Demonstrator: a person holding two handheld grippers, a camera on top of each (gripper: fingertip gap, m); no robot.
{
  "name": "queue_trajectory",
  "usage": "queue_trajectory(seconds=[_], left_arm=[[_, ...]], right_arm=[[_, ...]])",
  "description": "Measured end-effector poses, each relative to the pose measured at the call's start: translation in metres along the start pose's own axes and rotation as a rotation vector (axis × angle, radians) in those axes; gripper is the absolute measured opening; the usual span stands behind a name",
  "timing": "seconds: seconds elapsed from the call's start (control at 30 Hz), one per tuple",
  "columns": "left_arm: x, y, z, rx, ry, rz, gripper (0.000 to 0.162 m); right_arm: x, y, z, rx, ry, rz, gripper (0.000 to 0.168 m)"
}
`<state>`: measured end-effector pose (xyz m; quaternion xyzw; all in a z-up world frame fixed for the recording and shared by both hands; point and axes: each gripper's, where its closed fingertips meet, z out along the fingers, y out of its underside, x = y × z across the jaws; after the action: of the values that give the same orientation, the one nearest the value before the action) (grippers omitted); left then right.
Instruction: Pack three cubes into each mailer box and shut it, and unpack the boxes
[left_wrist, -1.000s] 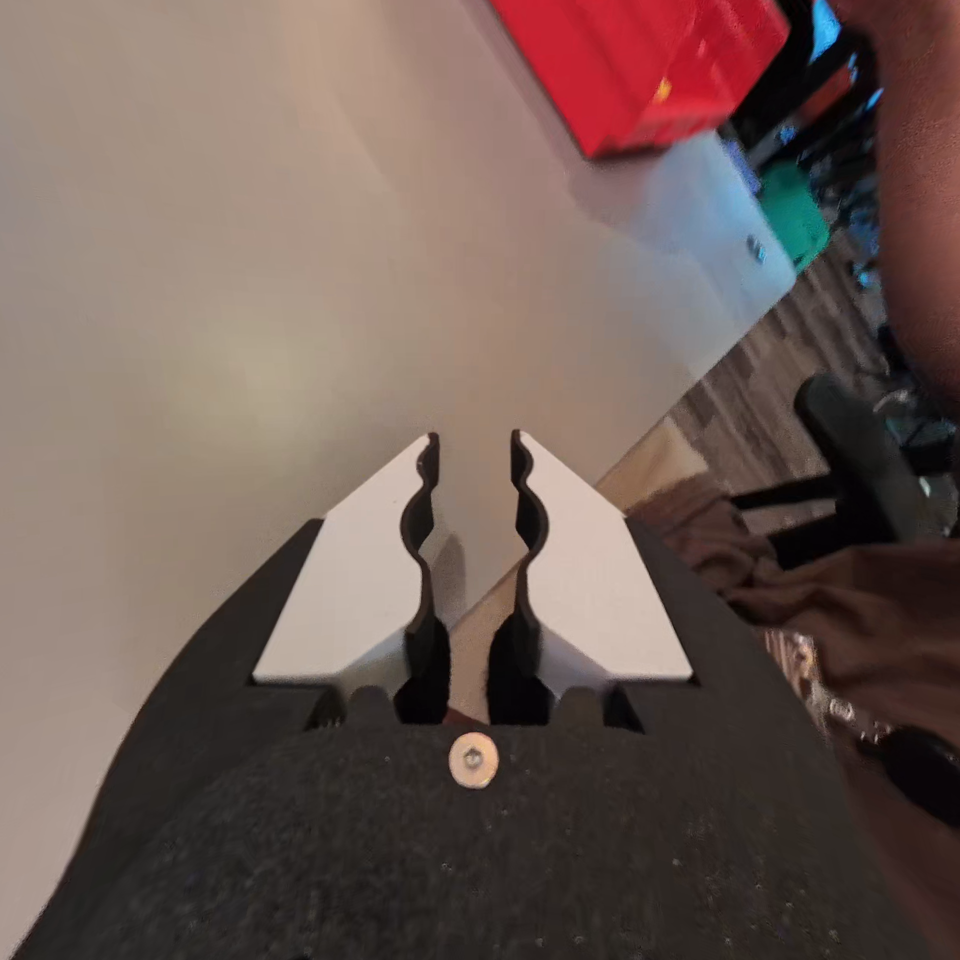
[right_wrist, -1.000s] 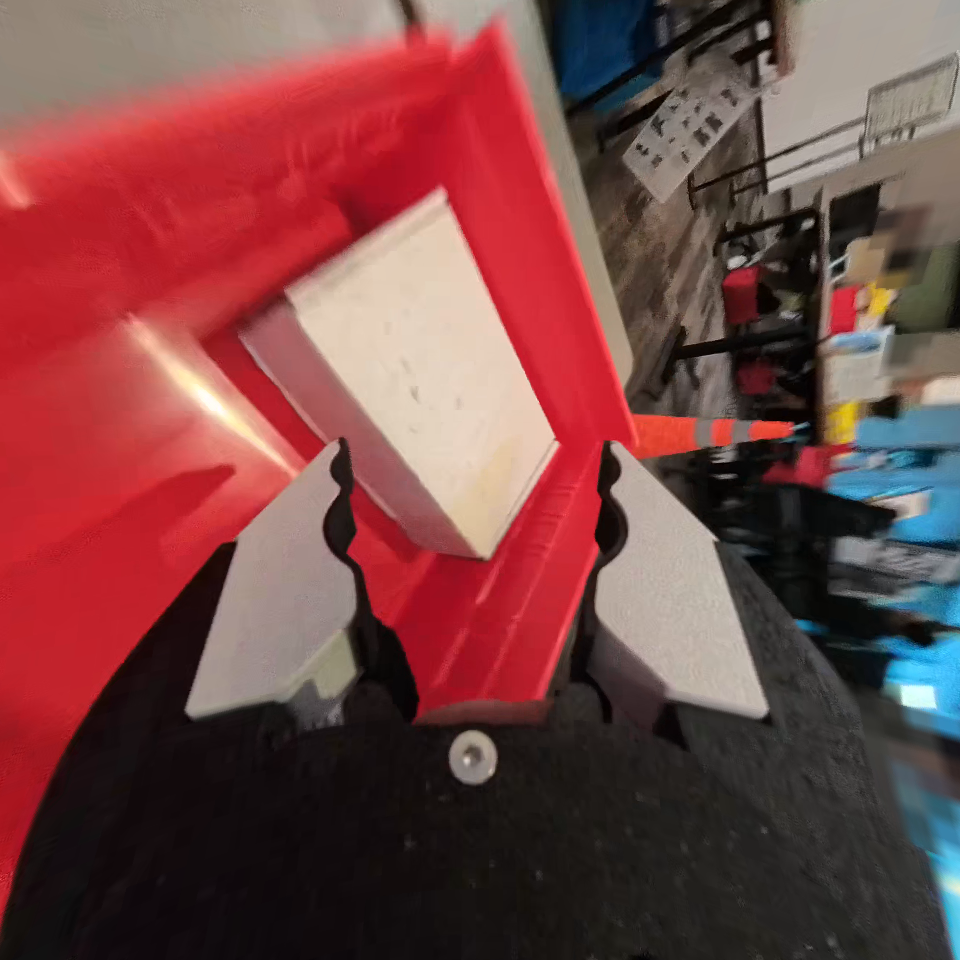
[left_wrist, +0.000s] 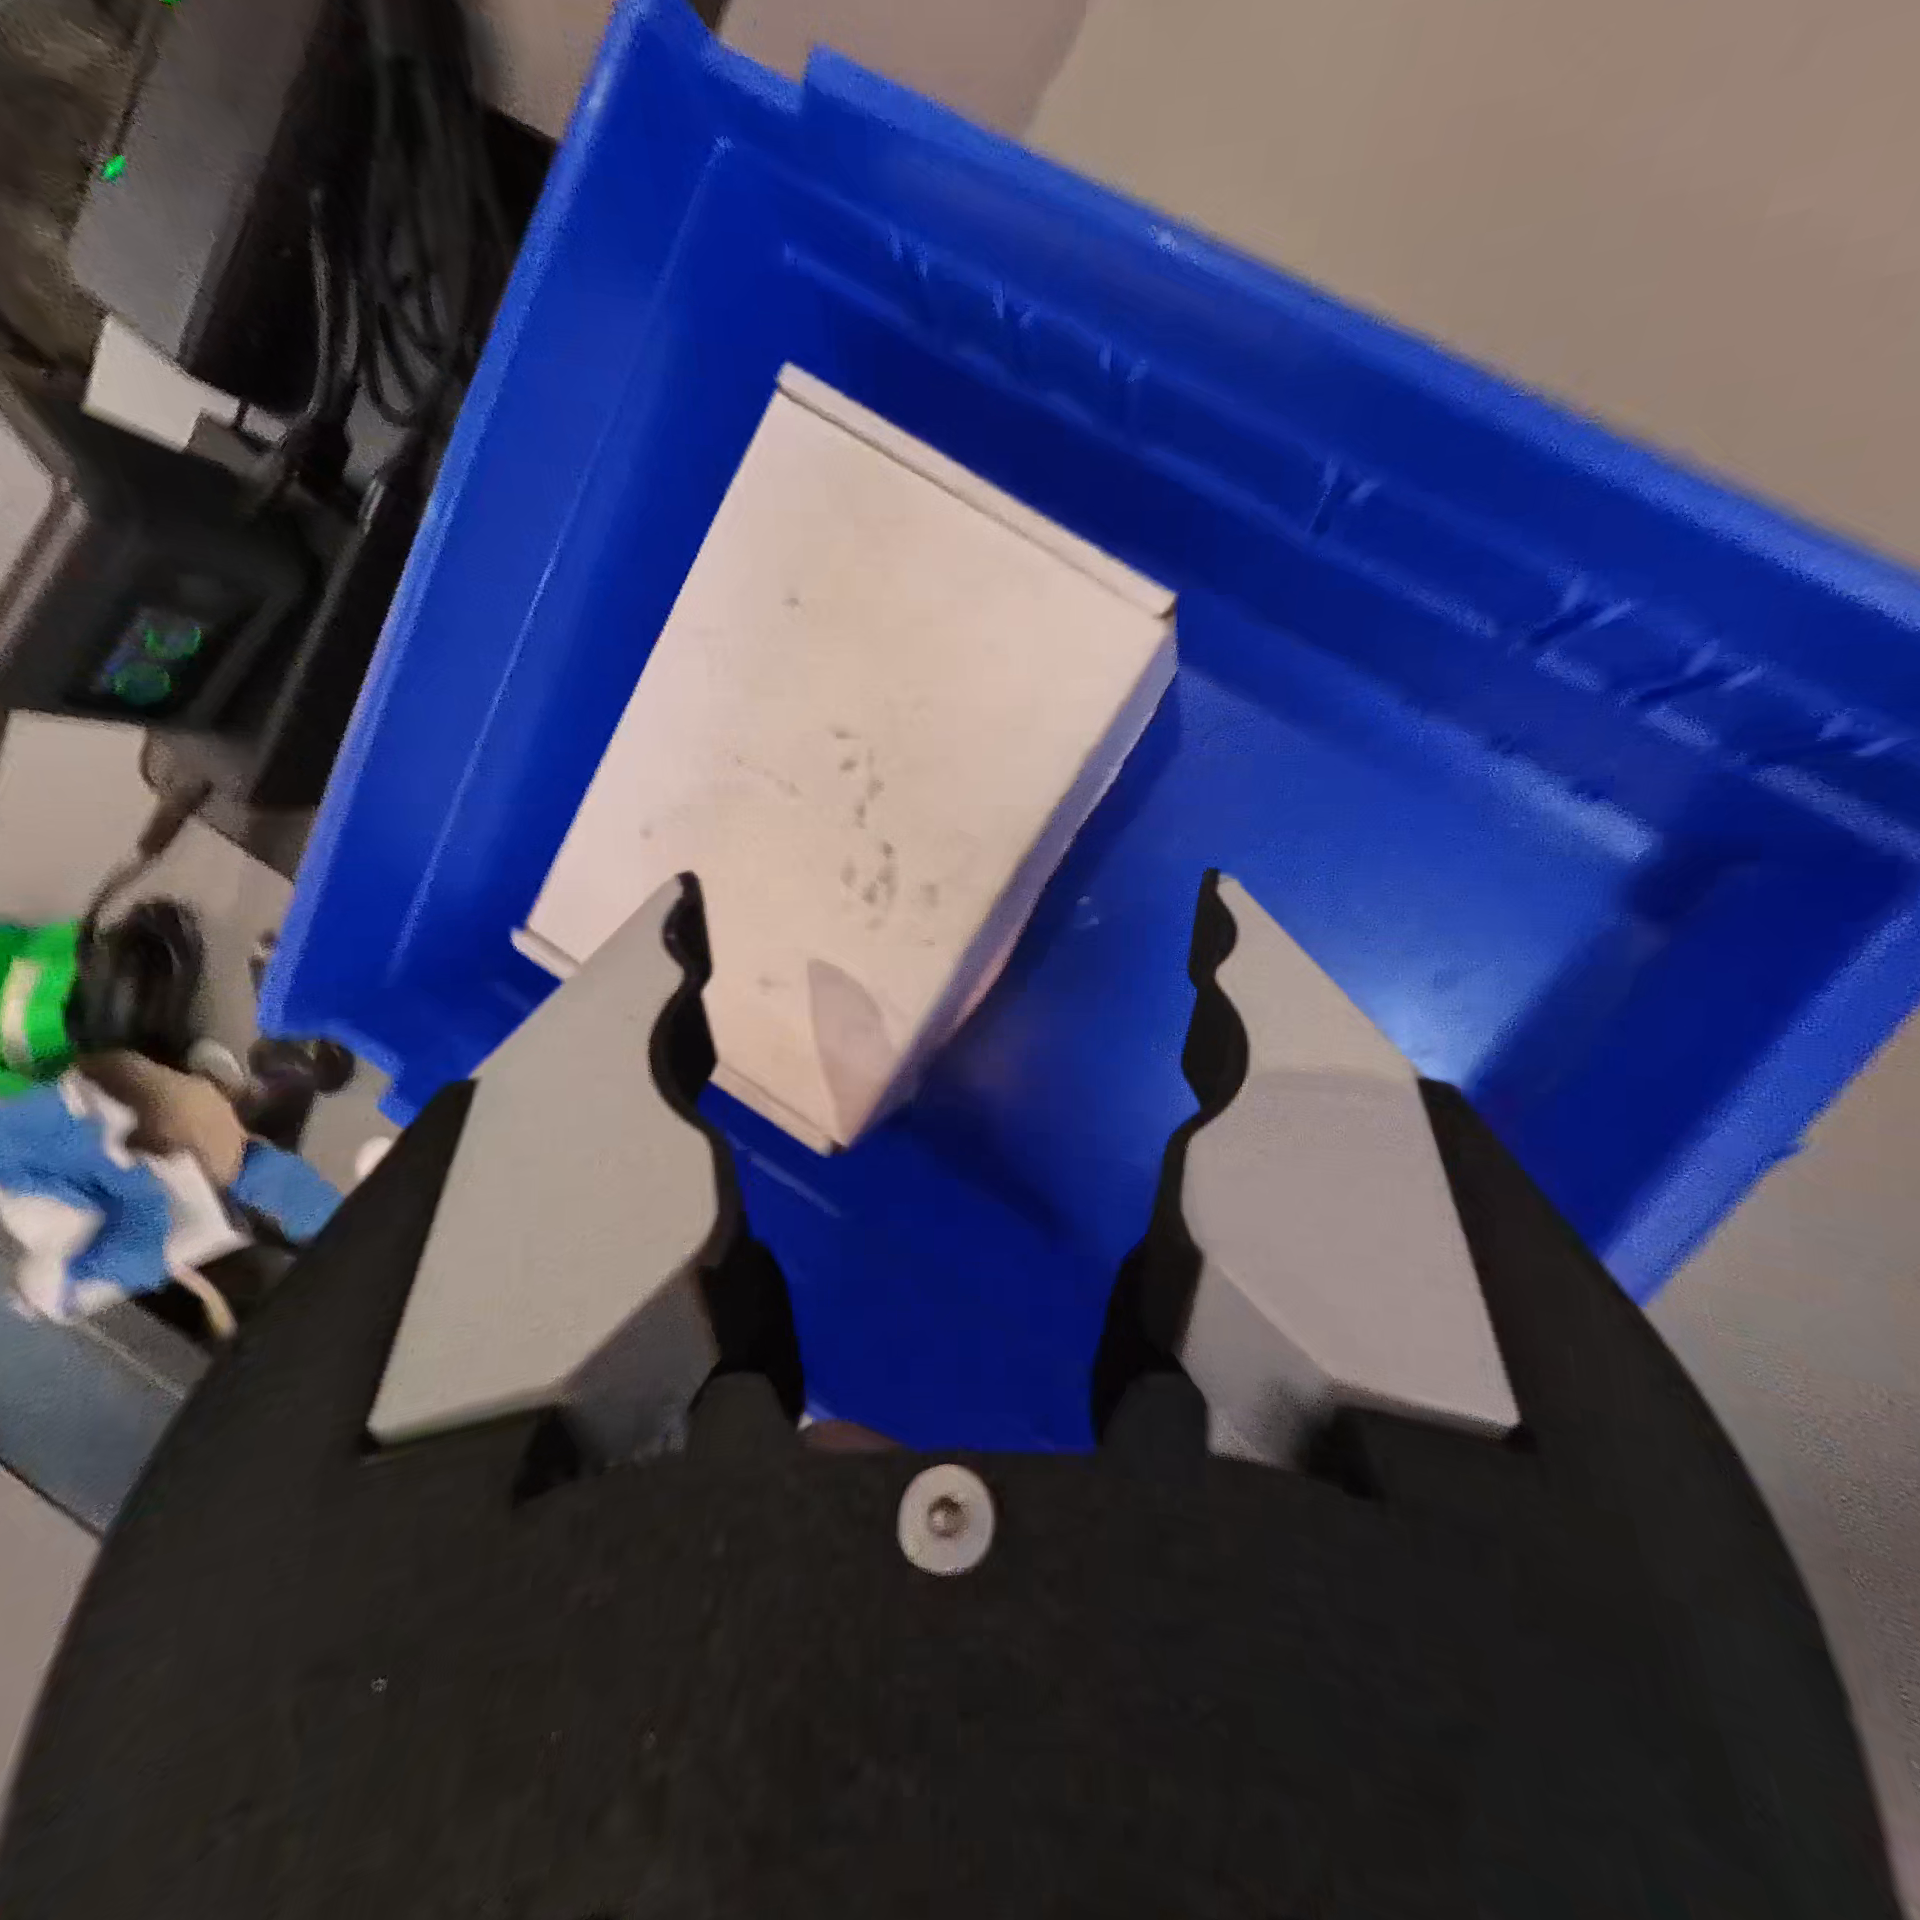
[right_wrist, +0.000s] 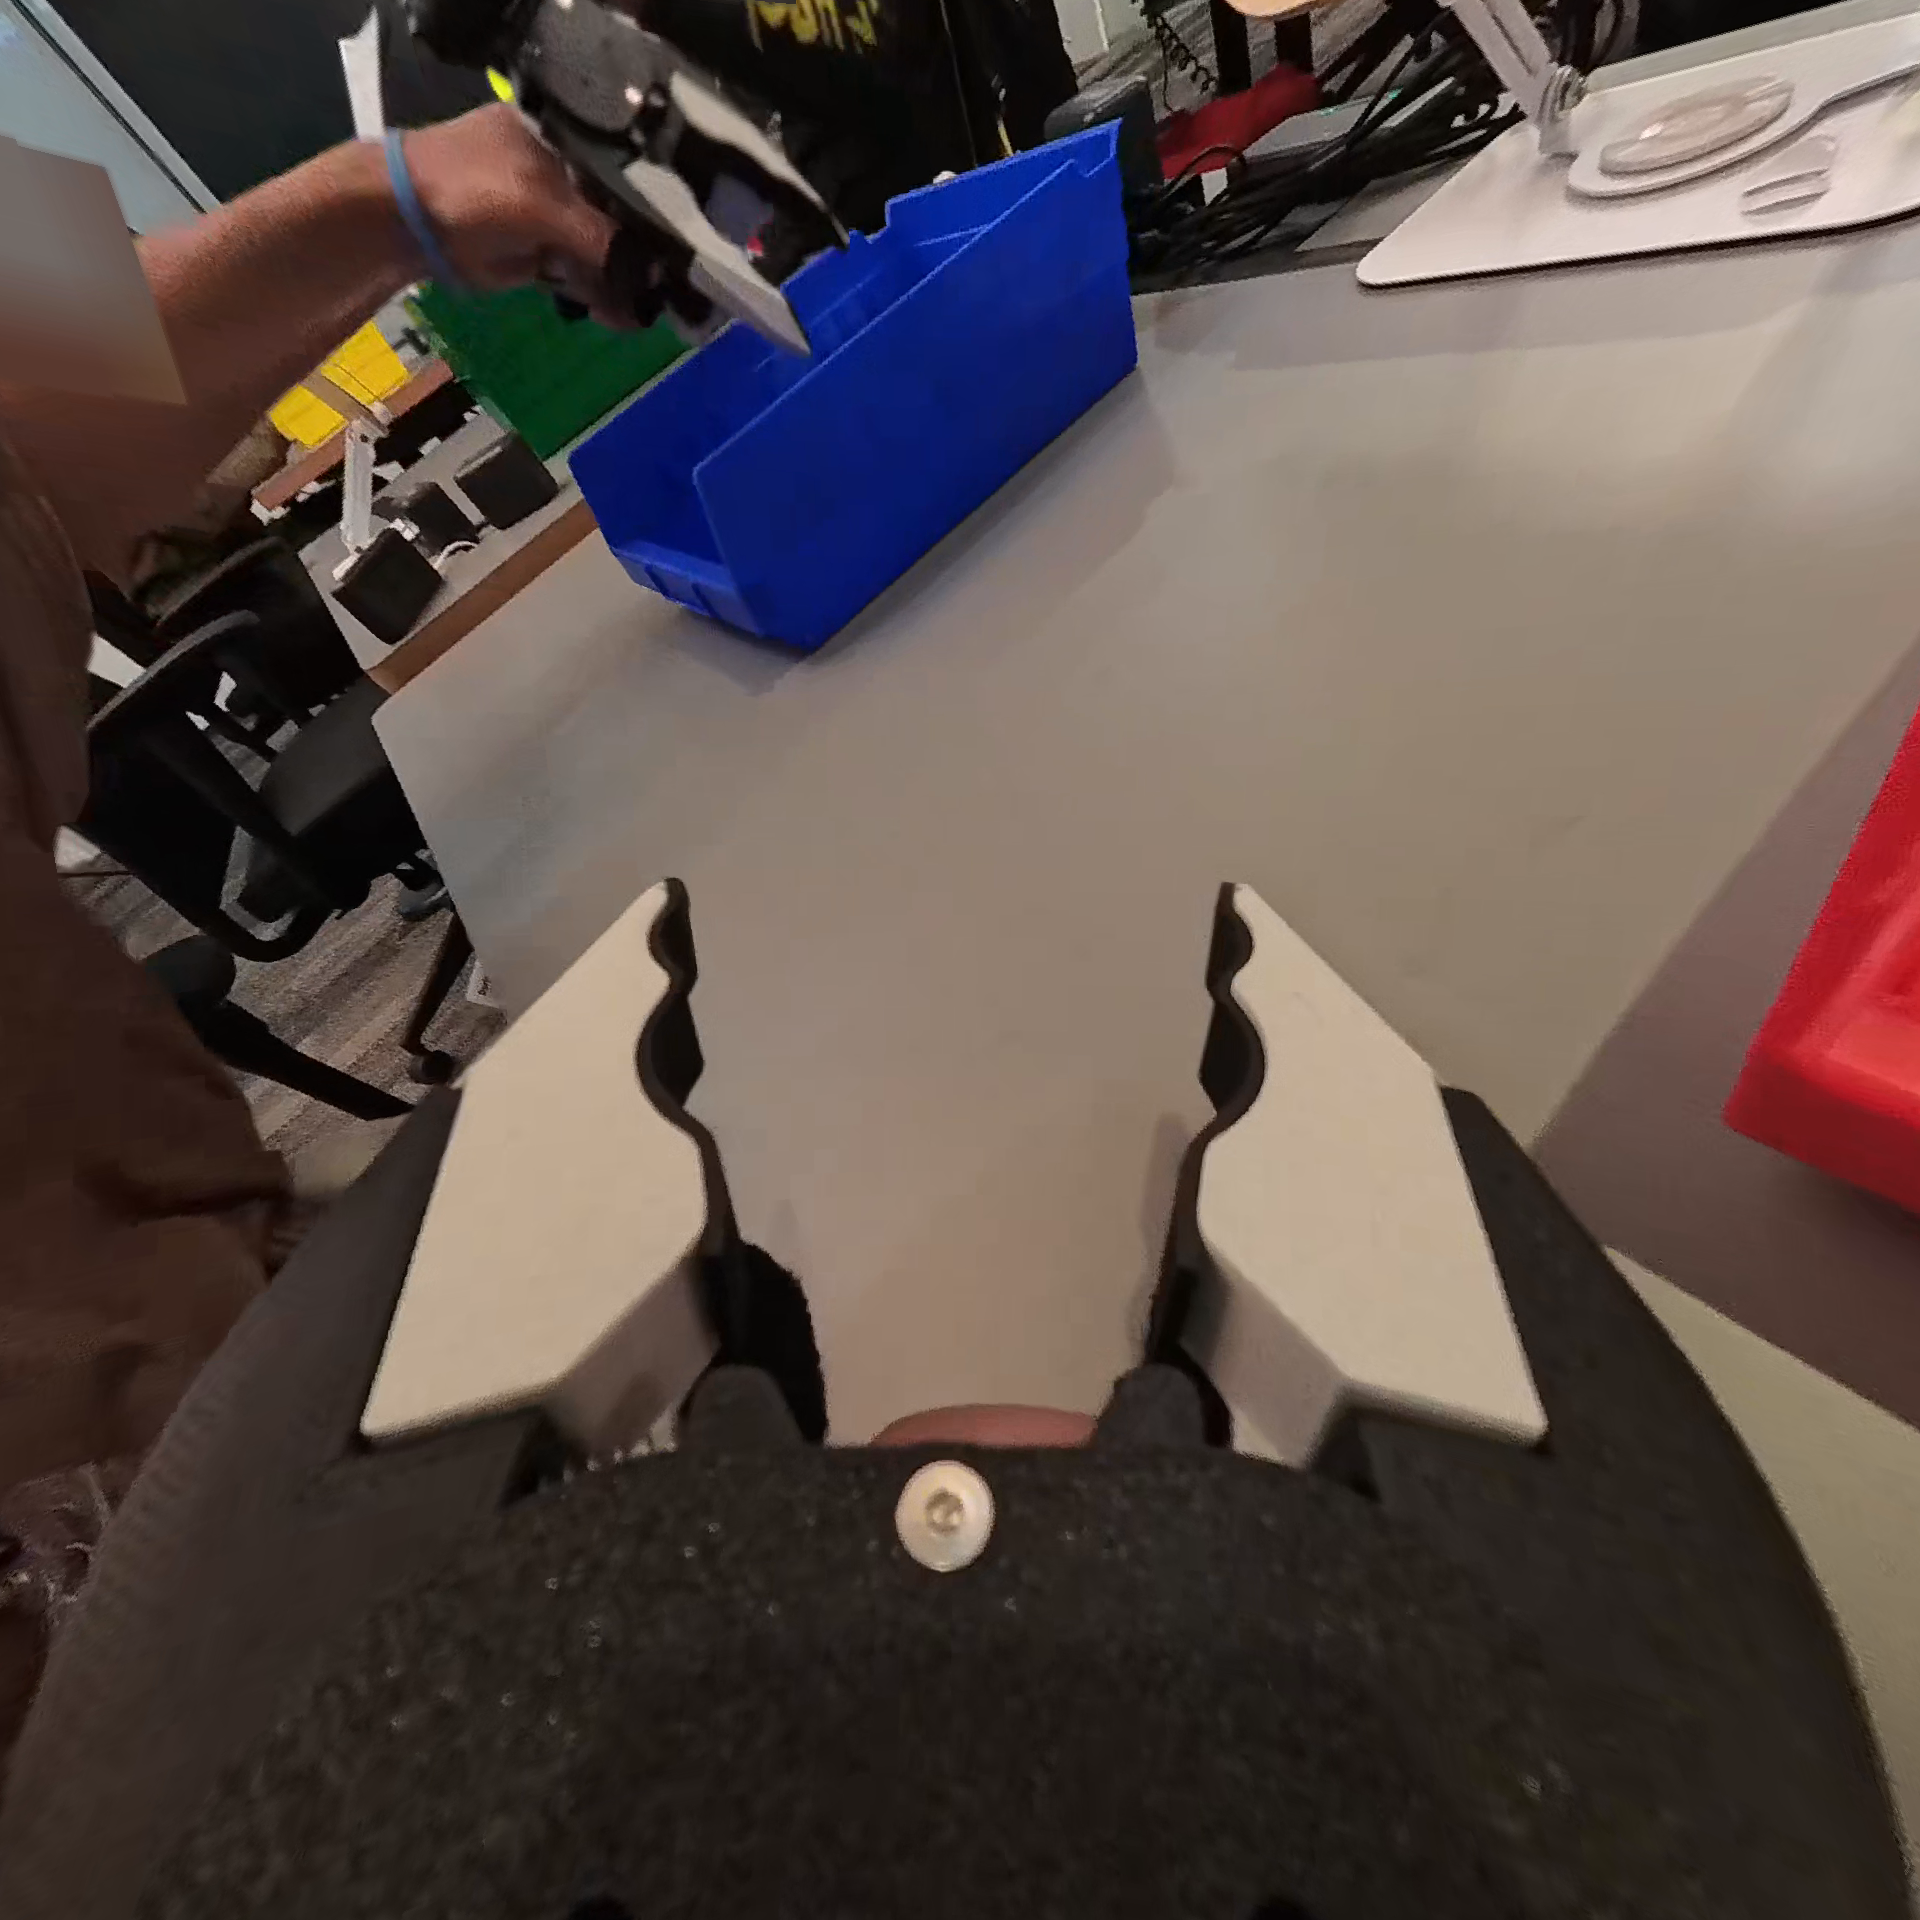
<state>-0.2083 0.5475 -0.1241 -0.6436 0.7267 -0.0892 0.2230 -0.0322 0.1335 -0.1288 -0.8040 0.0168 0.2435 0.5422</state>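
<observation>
Mailer box (left_wrist: 862, 748) lies closed inside blue bin (left_wrist: 1455, 582), unobstructed.

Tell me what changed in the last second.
The left gripper swung from bare table to over the blue bin and opened above the white box. The right gripper left the red bin for bare table. Both hold nothing, as before.

grey table (right_wrist: 1299, 623) | blue bin (right_wrist: 883, 447), red bin (right_wrist: 1849, 1039), white stand base (right_wrist: 1662, 197)
</observation>
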Motion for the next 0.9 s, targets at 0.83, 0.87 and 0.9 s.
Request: queue_trajectory(seconds=[0.83,0.87,0.9], left_arm=[[-0.040,0.022,0.047,-0.284,0.015,0.396,0.117],[-0.038,0.017,0.036,-0.269,0.015,0.381,0.117],[-0.034,0.013,0.023,-0.252,0.021,0.364,0.118]], right_arm=[[-0.012,0.009,0.026,-0.047,-0.098,-0.054,0.105],[-0.012,0.009,0.026,-0.049,-0.096,-0.059,0.105],[-0.013,0.009,0.026,-0.054,-0.095,-0.067,0.105]])
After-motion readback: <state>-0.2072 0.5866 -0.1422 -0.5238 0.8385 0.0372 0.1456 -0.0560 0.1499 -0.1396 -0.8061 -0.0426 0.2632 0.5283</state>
